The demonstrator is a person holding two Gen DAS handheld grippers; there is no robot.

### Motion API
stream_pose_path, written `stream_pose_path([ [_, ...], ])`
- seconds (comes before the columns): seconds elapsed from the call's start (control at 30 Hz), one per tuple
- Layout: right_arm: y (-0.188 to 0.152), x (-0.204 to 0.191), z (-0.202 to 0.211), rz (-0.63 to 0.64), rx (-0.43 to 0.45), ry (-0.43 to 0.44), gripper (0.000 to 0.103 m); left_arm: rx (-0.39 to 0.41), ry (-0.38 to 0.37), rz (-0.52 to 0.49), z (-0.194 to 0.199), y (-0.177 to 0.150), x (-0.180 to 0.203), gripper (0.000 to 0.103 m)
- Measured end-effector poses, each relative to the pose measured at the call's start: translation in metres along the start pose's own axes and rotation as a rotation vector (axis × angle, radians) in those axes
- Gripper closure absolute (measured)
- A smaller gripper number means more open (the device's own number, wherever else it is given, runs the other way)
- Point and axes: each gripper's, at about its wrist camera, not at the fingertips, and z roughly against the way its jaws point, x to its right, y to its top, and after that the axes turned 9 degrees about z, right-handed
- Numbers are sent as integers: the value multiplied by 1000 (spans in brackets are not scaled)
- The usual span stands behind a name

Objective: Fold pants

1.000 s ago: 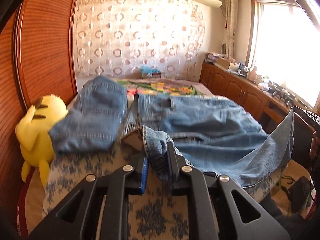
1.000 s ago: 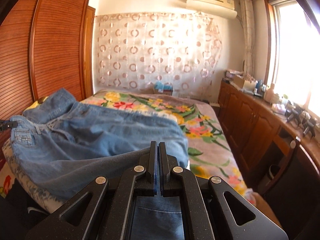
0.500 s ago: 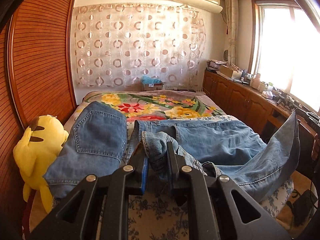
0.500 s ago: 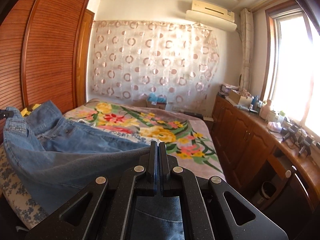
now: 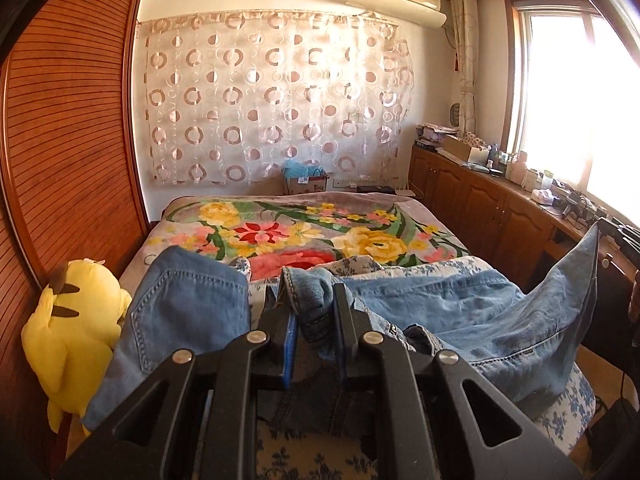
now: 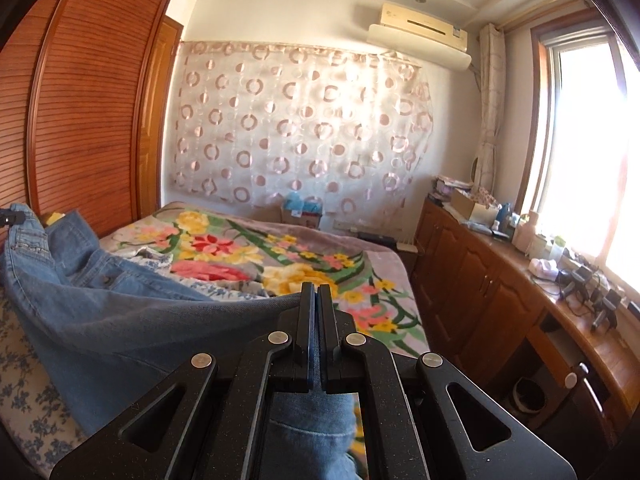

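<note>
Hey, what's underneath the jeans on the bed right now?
Under the jeans a blue-flowered sheet shows at the near edge, with the floral blanket beyond. What lies beneath their middle is covered by denim.

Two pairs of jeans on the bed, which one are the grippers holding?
The spread-out jeans: both grippers, left and right, pinch them. The folded jeans beside the yellow plush toy lie untouched.

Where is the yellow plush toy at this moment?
In the left wrist view, the yellow plush toy sits at the left edge of the bed, against the wooden wardrobe and beside the folded jeans.
</note>
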Motion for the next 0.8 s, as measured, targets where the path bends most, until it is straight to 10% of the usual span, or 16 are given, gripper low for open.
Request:
stream_pose_path([
  [0.8,-56,1,-193,35,-299,44,103,-172,80,-7,-148,12,-10,83],
])
